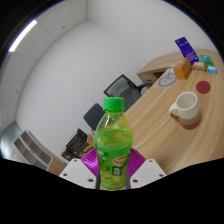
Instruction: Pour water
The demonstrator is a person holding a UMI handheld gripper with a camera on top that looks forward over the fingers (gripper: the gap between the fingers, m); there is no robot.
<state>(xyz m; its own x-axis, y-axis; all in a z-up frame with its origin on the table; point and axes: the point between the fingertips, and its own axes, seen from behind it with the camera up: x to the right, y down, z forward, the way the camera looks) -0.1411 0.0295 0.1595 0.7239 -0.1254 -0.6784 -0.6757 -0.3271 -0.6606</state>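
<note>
Nearest: green plastic bottle point(113, 146) with a green screw cap and a red-and-white label, upright between the gripper's fingers.
Gripper point(113, 172): both purple pads point(89, 160) press against the bottle's lower sides, so the claw is closed around it and carries it (only a narrow strip of pad shows at each side).
Bottle position: held over the near end of the light wooden table point(150, 118), its cap level with the chairs behind.
Cup: white mug point(184, 106) with a handle, standing on a pale coaster on the table, beyond the fingers and to the right, well apart from the bottle.
In the way: bare wood lies between bottle and mug.
Farther on the table: round red coaster point(204, 88), orange carton point(183, 70), blue-purple box point(187, 49) and a small teal item (too small to tell).
Beyond the table: black office chairs point(95, 120) against a white wall.
</note>
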